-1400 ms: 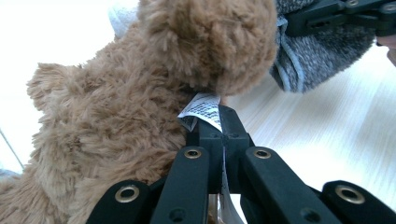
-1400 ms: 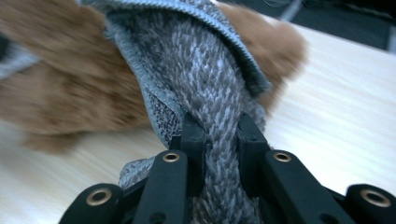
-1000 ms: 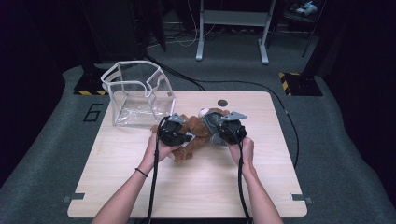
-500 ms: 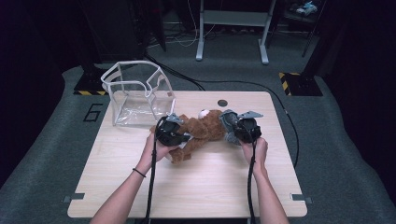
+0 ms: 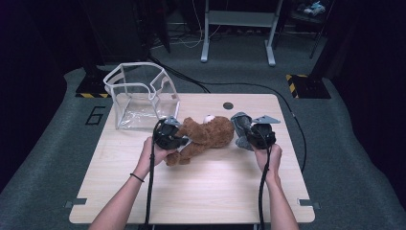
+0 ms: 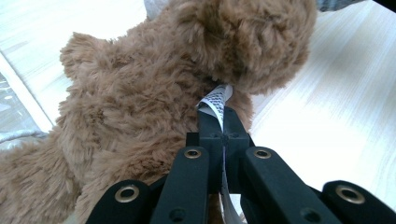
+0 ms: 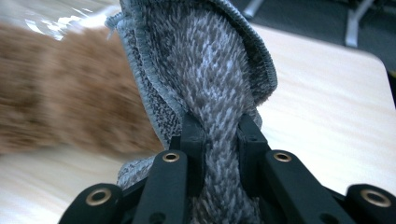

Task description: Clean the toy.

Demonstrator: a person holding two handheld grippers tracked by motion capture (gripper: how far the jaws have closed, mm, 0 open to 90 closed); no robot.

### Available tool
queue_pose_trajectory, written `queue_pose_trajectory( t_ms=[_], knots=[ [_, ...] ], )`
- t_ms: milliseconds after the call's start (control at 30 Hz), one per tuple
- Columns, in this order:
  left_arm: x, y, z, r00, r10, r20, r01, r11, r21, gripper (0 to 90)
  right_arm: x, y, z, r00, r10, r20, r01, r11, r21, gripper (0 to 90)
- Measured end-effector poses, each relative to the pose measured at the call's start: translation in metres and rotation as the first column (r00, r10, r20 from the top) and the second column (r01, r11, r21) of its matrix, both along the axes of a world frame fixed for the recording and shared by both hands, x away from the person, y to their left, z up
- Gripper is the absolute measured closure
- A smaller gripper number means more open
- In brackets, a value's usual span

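- The brown teddy bear [image 5: 207,134] lies on its side at the middle of the wooden table [image 5: 210,191], with its head toward the right gripper.
- A white printed label [image 6: 215,101] projects from the bear's fur near one leg.
- The left gripper [image 5: 168,135] has its jaws pressed together on this label; in the left gripper view the black fingertips [image 6: 210,130] meet around the paper strip, touching the fur.
- The right gripper [image 5: 258,135] pinches a grey knitted garment [image 7: 210,84]; in the right gripper view the fabric is bunched between the two jaws and rises above them with its hemmed edge folded over.
- In the high view the grey garment [image 5: 241,125] sits just beside the bear's head, at the right end of the bear.
- Each gripper is held by one hand, and a black cable trails back along each forearm.
- A clear plastic bag [image 5: 141,96] with white edging stands open at the table's far left corner, near the bear's legs.
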State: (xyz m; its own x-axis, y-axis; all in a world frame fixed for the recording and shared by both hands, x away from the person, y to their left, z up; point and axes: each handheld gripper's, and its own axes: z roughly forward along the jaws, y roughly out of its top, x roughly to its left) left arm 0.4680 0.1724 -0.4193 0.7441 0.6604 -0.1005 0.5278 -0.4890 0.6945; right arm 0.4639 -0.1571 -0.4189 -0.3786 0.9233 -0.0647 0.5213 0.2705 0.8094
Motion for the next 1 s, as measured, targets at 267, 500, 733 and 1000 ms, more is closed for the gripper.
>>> queue_pose_trajectory(
  t_ms=[267, 500, 733, 1000],
  knots=[
    [0.002, -0.001, -0.002, 0.9999, 0.009, -0.009, -0.009, 0.9999, 0.010, 90.0, 0.010, 0.062, 0.022, 0.9838, 0.179, 0.009, -0.178, 0.9830, -0.044, 77.1],
    [0.005, 0.003, -0.004, 0.9997, 0.012, -0.023, -0.012, 0.9999, -0.001, 90.0, 0.031, 0.077, 0.007, 0.9854, 0.153, -0.076, -0.158, 0.9851, -0.068, 77.3],
    [0.006, 0.004, -0.005, 0.9997, 0.016, -0.019, -0.016, 0.9999, -0.003, 90.0, 0.033, 0.062, 0.004, 0.9910, 0.095, -0.094, -0.103, 0.9906, -0.090, 77.4],
    [0.003, 0.006, -0.007, 0.9990, 0.043, -0.013, -0.043, 0.9990, -0.007, 84.2, 0.024, 0.052, -0.002, 0.9919, 0.086, -0.093, -0.093, 0.9926, -0.078, 77.3]
  ],
)
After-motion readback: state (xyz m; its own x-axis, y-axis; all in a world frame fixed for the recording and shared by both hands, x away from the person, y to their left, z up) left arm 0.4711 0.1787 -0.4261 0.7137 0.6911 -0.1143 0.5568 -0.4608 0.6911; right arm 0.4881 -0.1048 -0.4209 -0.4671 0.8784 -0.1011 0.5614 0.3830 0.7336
